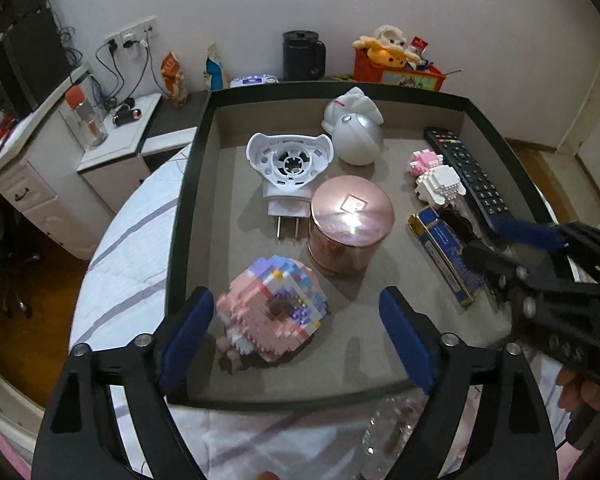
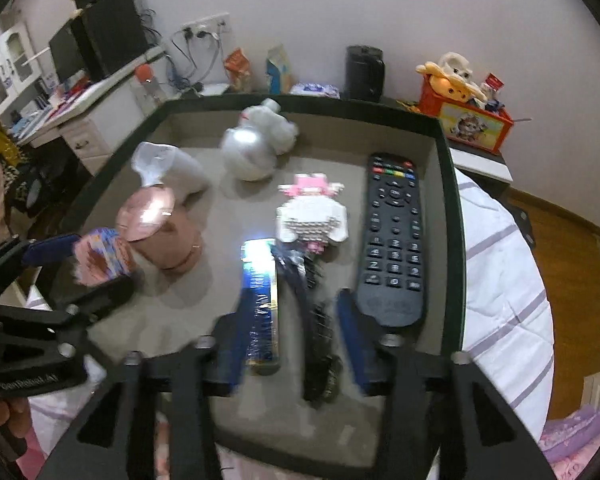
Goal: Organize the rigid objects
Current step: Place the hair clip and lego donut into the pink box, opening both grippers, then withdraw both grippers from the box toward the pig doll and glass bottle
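Note:
A dark-rimmed tray point(image 1: 380, 98) point(image 2: 444, 152) holds the objects. My left gripper point(image 1: 300, 340) is open, its blue pads either side of a pink and purple block doughnut point(image 1: 274, 314) point(image 2: 102, 258) lying on the tray floor. My right gripper point(image 2: 294, 334) point(image 1: 512, 240) is open over a black comb point(image 2: 320, 344) and a blue and gold box point(image 2: 260, 300) point(image 1: 444, 256). Whether the pads touch the comb I cannot tell. A black remote point(image 2: 394, 236) point(image 1: 470, 174) lies to the right.
Also in the tray: a pink tin point(image 1: 350, 226), a white plug-in device point(image 1: 290, 166), a silver ball with a white figure point(image 1: 358, 136), a pink-white block figure point(image 2: 314, 212). Behind stand a black jug point(image 1: 302, 56) and an orange toy box point(image 1: 396, 70). A clear bottle point(image 1: 390, 436) lies on the bed.

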A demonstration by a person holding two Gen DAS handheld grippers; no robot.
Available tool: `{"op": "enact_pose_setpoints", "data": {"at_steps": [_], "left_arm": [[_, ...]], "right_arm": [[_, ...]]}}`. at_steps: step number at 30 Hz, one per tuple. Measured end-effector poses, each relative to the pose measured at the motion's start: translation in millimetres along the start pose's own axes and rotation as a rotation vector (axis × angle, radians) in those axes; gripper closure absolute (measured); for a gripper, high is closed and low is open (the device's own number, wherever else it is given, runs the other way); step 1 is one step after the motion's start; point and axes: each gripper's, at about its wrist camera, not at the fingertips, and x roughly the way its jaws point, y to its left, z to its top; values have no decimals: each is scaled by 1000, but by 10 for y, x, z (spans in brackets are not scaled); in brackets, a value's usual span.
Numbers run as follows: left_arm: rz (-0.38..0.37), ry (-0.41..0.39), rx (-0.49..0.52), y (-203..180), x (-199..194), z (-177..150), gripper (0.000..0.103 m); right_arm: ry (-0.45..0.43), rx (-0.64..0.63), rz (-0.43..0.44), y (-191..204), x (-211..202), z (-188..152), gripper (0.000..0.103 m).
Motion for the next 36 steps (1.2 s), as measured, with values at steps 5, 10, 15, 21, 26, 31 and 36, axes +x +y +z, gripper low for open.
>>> {"op": "enact_pose_setpoints", "data": {"at_steps": [5,10,15,21,26,31,36], "left_arm": [[23,-73,-25,36,-401,-115,2],[24,-127,-51,72,-763,-302,1],[24,-153,-61,142,-983,-508,1],[9,-187,-82,287,-1133,-689,1],[-5,-192,-120,375,-1161,-825,1],[-17,-196,-124,354,-1185,-933,1],[-26,-207,-113,262,-1265,-1014,1]], "right_arm": [[-65,33,11,-1,-301,-69,18],[-120,81,13,-14,-619,-177,15],[-176,144,34,-14,-889,-339,14],[-230,180,15,14,-1158,-530,14],[-243,166,0,81,-1317,-657,14],[-270,171,-13,76,-1506,-800,13],[-287,163,-35,74,-1671,-953,13]]}}
